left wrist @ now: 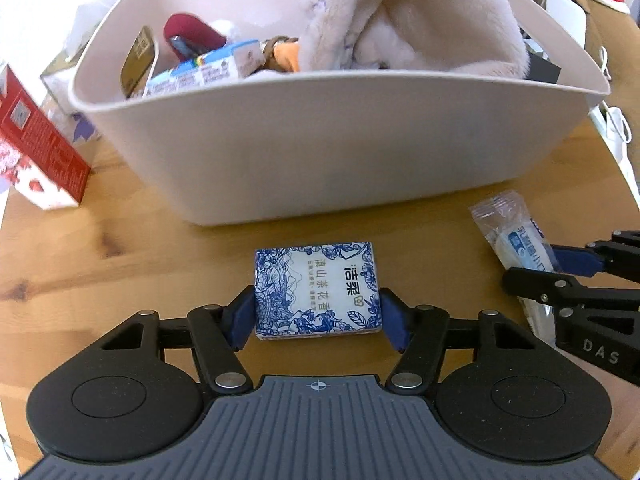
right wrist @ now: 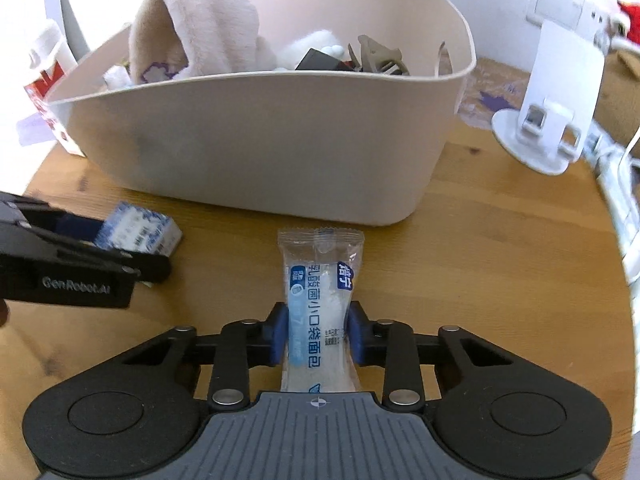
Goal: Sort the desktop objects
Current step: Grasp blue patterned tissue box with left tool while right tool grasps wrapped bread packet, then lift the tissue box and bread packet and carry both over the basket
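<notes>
My left claw [left wrist: 318,316] pinches the blue-and-white tissue pack [left wrist: 317,290] by its two short sides – pads flat against it, pack lying on the wooden worktop [left wrist: 132,248]. My right claw [right wrist: 319,334] is squeezed onto a clear bread packet [right wrist: 320,304] w/ blue print, the wrapper dented in at the pads; packet runs lengthwise away from the claw, far end on the worktop. Just beyond both claws sits the beige bin [left wrist: 320,148], already holding a plush toy [left wrist: 400,16], small cartons & other bits. Left of my left claw, beside the bin – a red box [left wrist: 44,148]. Right of my right claw, past the bin's corner, a white stand [right wrist: 548,112].
</notes>
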{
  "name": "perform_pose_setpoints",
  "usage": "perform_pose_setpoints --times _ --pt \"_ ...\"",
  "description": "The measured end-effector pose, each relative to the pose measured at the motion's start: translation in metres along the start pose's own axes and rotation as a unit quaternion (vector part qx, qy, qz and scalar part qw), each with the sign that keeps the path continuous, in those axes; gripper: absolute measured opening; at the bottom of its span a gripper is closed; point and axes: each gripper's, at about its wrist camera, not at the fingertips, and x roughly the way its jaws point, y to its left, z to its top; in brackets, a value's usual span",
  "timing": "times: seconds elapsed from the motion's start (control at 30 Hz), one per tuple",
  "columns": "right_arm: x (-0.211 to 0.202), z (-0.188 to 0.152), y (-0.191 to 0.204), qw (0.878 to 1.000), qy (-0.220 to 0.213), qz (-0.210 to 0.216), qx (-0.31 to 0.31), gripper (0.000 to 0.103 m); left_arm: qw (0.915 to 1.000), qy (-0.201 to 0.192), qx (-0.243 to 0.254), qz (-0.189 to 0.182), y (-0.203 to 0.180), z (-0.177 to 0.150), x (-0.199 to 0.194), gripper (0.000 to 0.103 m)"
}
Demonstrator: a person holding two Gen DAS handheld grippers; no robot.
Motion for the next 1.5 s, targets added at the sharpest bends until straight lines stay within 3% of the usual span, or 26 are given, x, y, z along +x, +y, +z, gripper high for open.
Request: perform_pose_setpoints --times 0.13,0.33,0.7,1.2,1.5 --pt "-0.011 -0.009 -0.004 1.0 -0.008 0.019 0.02 0.026 0.9995 0.008 -0.03 -0.008 0.006 -0.006 -0.007 0.064" --pt "-0.033 -0.013 -0.005 0.999 -0.019 0.036 0.022 0.026 0.9999 -0.01 0.001 0.009 0.001 -0.015 -0.027 0.064" --pt "-0.072 -0.01 -0.012 0.997 -0.053 0.051 0.009 0.026 0.9992 -0.025 -0.028 0.015 0.034 -0.011 -0.049 0.064" --pt "-0.142 0.023 -0.029 0.991 -0.133 0.02 -0.029 0.026 0.9931 -0.117 -0.007 0.007 0.031 0.011 -0.128 0.064" --pt "-0.164 0.058 -0.034 0.983 -0.178 0.005 -0.042 0.026 0.9869 -0.159 0.019 0.025 0.034 0.051 -0.147 0.064"
